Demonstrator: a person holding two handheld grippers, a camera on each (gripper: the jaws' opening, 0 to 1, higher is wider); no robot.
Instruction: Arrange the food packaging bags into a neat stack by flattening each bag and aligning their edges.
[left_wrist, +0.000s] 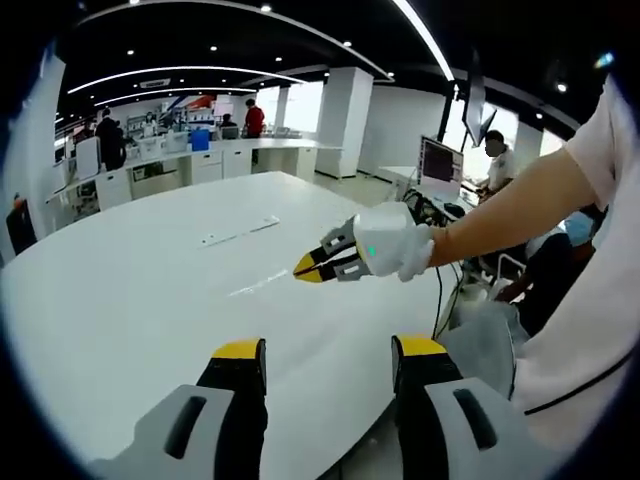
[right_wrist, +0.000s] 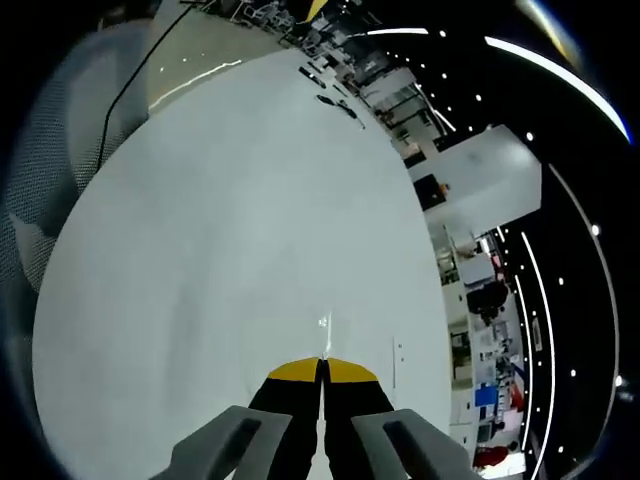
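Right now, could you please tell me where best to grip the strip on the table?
Probably a short end of the strip, coming in low along its length: it lies thin and flat on the table, leaving no raised edge to pinch.

A broad white oval table (left_wrist: 150, 290) is stretching across a bright open-plan office, a thin pale strip (left_wrist: 238, 232) lying flat near its far side. A dark computer monitor (left_wrist: 440, 162) is glowing beyond the table's edge, while a person in a red top (left_wrist: 255, 117) is standing at distant white counters (left_wrist: 230, 160).
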